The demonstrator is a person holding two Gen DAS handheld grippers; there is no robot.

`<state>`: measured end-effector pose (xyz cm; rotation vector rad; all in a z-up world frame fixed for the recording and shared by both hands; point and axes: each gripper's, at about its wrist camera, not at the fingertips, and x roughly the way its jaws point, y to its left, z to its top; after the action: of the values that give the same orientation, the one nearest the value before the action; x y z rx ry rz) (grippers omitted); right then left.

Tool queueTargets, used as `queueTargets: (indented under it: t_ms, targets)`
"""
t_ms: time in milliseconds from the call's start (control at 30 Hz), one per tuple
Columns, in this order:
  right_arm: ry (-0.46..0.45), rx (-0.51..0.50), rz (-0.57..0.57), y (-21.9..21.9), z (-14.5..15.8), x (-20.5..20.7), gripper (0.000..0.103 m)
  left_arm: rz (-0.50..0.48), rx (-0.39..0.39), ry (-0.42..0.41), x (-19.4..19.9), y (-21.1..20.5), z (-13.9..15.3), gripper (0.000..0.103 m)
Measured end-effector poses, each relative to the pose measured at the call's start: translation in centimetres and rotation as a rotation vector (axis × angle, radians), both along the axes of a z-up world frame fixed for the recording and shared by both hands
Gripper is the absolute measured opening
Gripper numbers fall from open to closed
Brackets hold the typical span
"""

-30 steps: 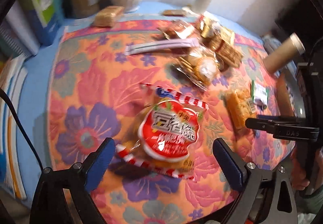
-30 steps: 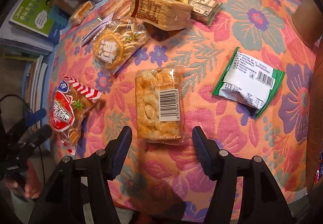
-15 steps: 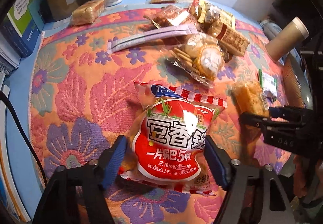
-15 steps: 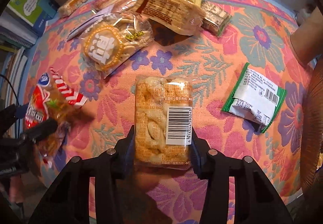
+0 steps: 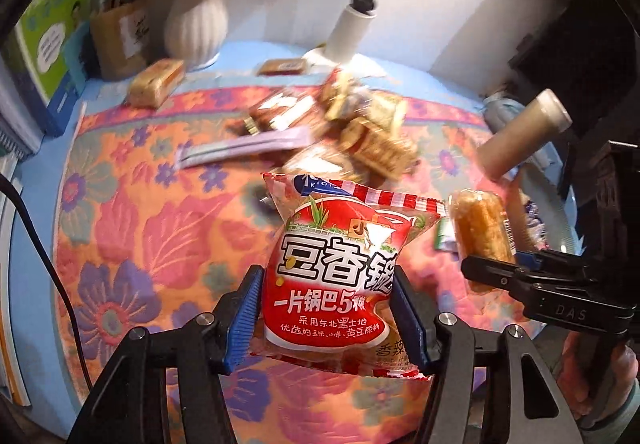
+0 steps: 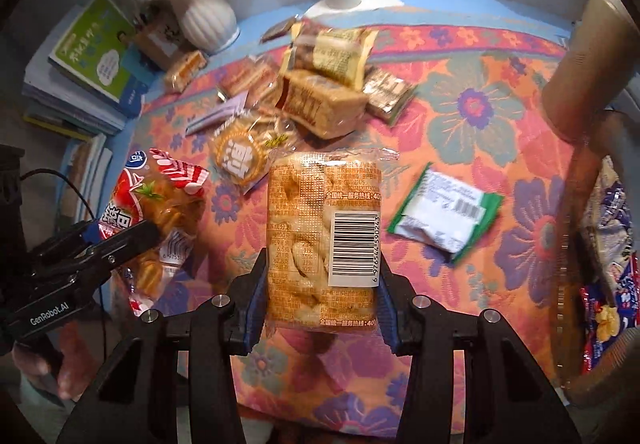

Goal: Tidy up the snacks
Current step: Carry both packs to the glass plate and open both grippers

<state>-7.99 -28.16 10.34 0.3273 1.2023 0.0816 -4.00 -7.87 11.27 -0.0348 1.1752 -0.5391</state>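
We hold two packets off the floral tablecloth (image 6: 472,131): our left gripper (image 5: 328,308) has its jaws pinched on the red crisp bag (image 5: 340,272), and our right gripper (image 6: 320,304) has its jaws closed on the clear cracker pack (image 6: 320,236). The white ribbed vase (image 6: 206,19) holds flowers. Only the right view shows the green-edged sachet (image 6: 444,211) and, at the far right edge, what may be a basket with bright wrappers inside; the left view blurs the heap of roughly six snack packs (image 5: 360,123).

Snack pile (image 6: 320,99) ahead; cloth (image 6: 480,115) rightward.
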Motion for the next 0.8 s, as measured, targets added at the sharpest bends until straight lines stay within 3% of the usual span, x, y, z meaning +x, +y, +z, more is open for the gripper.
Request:
queueTargets:
  t_ms: [467,800]
  targets:
    - [-0.085,-0.06,-0.25,-12.6,5.2,-5.5,0.045,-0.275,-0.087,-0.079,-1.0,-14.2,6.3,0.059]
    - [-0.055,-0.137,-0.467,-23.1,5.2,-9.7,0.045,-0.505,-0.102,-0.059,-4.3,-25.5,5.9,0.059]
